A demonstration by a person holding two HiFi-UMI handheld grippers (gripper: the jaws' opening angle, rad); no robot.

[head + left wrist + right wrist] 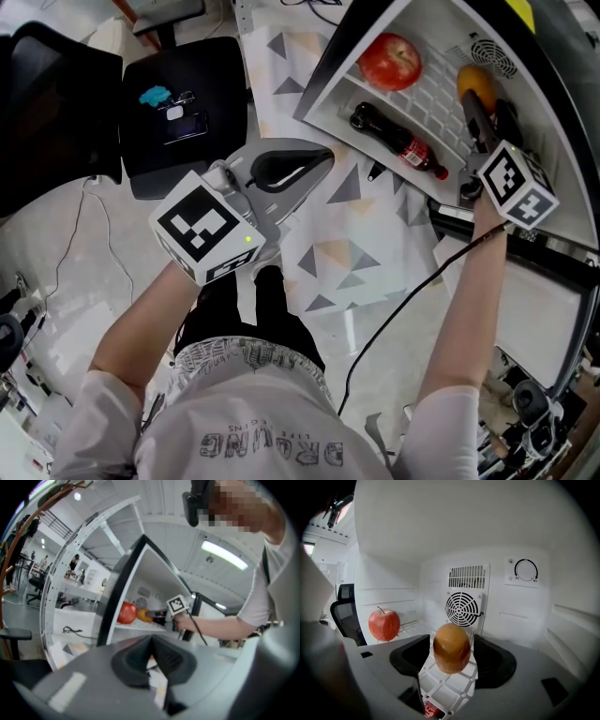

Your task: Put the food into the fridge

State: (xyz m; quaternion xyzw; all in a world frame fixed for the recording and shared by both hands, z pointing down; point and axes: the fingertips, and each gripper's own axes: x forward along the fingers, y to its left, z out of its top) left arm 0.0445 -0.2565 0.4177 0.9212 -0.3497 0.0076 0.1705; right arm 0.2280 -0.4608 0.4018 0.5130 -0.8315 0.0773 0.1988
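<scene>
on fridge shelf (446, 687), orange fruit (451, 648) upright between right gripper (451, 657) jaws

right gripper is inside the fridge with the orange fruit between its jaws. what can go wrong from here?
1. The orange fruit stands between the jaws of the right gripper with thin gaps on both sides. It is unclear whether it is gripped, so it may slip or roll on the wire shelf.
2. The bottle lies at the shelf's front edge, close to that gripper. A low pull-back might knock it out.
</scene>
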